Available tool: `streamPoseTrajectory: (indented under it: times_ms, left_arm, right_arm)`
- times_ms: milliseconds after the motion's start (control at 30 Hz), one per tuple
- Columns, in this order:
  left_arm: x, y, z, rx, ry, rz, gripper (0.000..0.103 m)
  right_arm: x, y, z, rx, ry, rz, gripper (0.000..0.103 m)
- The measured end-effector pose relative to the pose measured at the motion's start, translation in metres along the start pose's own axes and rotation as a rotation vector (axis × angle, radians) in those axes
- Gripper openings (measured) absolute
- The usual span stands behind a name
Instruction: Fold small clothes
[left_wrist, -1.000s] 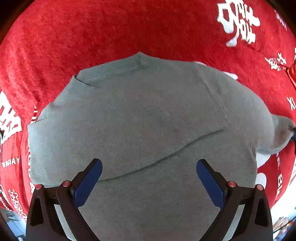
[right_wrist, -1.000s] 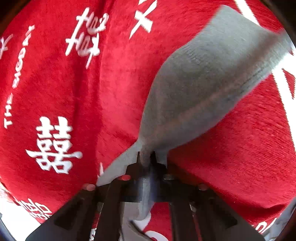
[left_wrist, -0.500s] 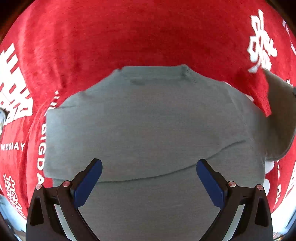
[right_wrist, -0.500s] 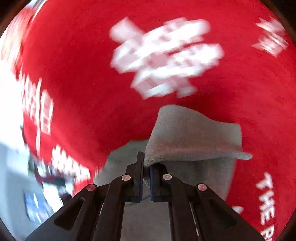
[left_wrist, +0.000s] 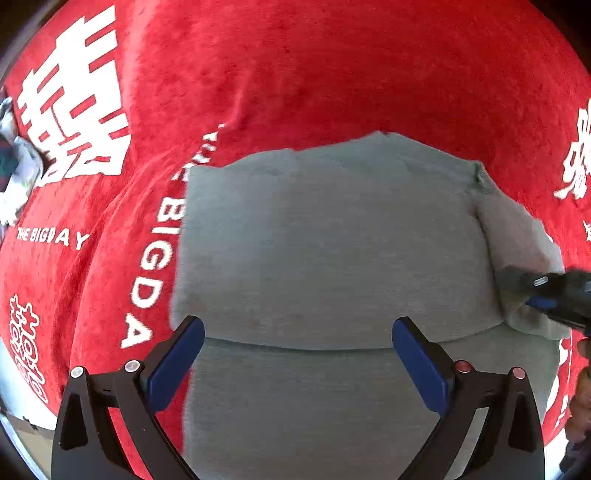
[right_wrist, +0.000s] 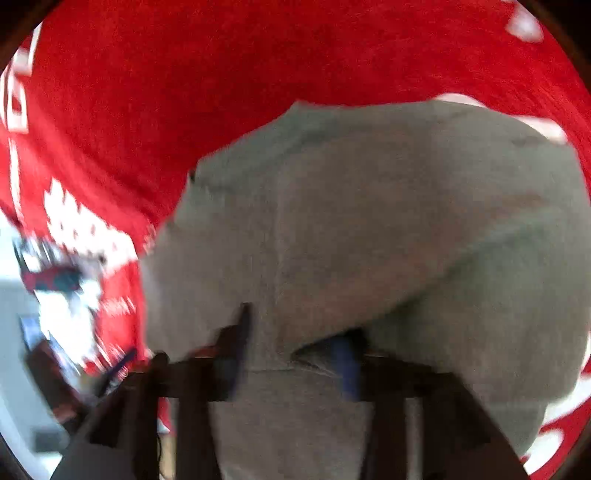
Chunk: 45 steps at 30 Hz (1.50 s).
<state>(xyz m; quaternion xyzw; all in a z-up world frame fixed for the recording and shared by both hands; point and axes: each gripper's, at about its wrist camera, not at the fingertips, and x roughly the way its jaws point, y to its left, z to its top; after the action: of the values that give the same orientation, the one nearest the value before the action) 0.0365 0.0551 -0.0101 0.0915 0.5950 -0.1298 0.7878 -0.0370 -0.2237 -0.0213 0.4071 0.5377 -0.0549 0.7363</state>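
A small grey knit top (left_wrist: 332, 251) lies flat on a red cloth (left_wrist: 295, 66) with white lettering. My left gripper (left_wrist: 297, 354) hovers over its near half, jaws wide open and empty. My right gripper (left_wrist: 554, 295) enters the left wrist view at the right edge, over the folded-in grey sleeve (left_wrist: 517, 236). In the blurred right wrist view the grey top (right_wrist: 388, 221) fills the frame and my right gripper (right_wrist: 291, 347) has its jaws parted with sleeve fabric lying between them.
A white patterned item (left_wrist: 14, 173) lies at the far left edge of the red cloth. In the right wrist view, blurred room clutter (right_wrist: 55, 295) shows beyond the cloth's left edge.
The right gripper carried the grey sleeve inward over the top's body, laid it down, and its jaws parted from shut. The left gripper shifted right and stayed open.
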Motion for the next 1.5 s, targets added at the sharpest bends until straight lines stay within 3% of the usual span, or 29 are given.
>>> streamPoseTrajectory:
  times_ms: [100, 167, 233, 300, 500, 633, 700, 767, 800, 933, 1067, 1167, 1267, 1300, 1333, 1367, 1500]
  left_arm:
    - [0.000, 0.014, 0.003, -0.025, -0.002, -0.033, 0.102]
    - [-0.002, 0.026, 0.006, -0.045, -0.009, -0.063, 0.102]
    - [-0.005, 0.033, 0.007, -0.065, -0.014, -0.105, 0.102]
    - [-0.007, 0.043, 0.008, -0.096, -0.018, -0.157, 0.102]
    - [-0.002, 0.071, 0.014, -0.218, -0.002, -0.317, 0.102]
    - [0.009, 0.075, 0.013, -0.247, 0.026, -0.345, 0.102]
    - [0.014, 0.075, 0.012, -0.255, 0.041, -0.358, 0.102]
    - [0.017, 0.068, 0.013, -0.242, 0.049, -0.358, 0.102]
    - [0.018, 0.064, 0.014, -0.231, 0.051, -0.363, 0.102]
    - [0.021, 0.045, 0.018, -0.201, 0.074, -0.399, 0.102]
    - [0.036, 0.027, 0.022, -0.184, 0.118, -0.411, 0.102]
    - [0.040, 0.019, 0.024, -0.189, 0.118, -0.406, 0.101]
    - [0.043, 0.012, 0.027, -0.182, 0.132, -0.396, 0.055]
    - [0.043, 0.010, 0.029, -0.173, 0.141, -0.388, 0.027]
    - [0.043, 0.008, 0.029, -0.167, 0.147, -0.397, 0.008]
    - [0.041, 0.007, 0.029, -0.165, 0.145, -0.404, 0.008]
    - [0.020, -0.001, 0.020, -0.104, 0.095, -0.390, 0.008]
  right_arm:
    - [-0.021, -0.017, 0.007, 0.124, -0.119, -0.022, 0.058]
    - [-0.026, -0.022, 0.019, 0.165, -0.158, -0.069, 0.006]
    - [-0.024, -0.006, 0.026, 0.103, -0.172, -0.088, 0.007]
    - [-0.017, 0.029, 0.027, -0.075, -0.167, -0.110, 0.007]
    - [0.047, 0.124, -0.024, -0.527, -0.004, -0.144, 0.007]
    - [0.084, 0.131, -0.048, -0.607, 0.132, -0.178, 0.011]
    - [0.090, 0.132, -0.060, -0.628, 0.153, -0.217, 0.017]
    - [0.082, 0.129, -0.063, -0.607, 0.154, -0.189, 0.046]
    - [0.075, 0.124, -0.062, -0.582, 0.152, -0.175, 0.052]
    - [0.037, 0.079, -0.061, -0.413, 0.142, -0.148, 0.053]
    - [0.000, 0.006, -0.059, -0.113, 0.119, -0.143, 0.053]
    - [-0.027, -0.056, -0.060, 0.152, 0.040, -0.107, 0.053]
    - [-0.042, -0.092, -0.052, 0.325, -0.061, -0.037, 0.049]
    - [-0.046, -0.099, -0.048, 0.343, -0.082, -0.036, 0.036]
    - [-0.049, -0.101, -0.043, 0.339, -0.098, -0.065, 0.007]
    - [-0.053, -0.099, -0.037, 0.308, -0.105, -0.113, 0.006]
    - [-0.068, -0.093, -0.028, 0.156, -0.106, -0.172, 0.006]
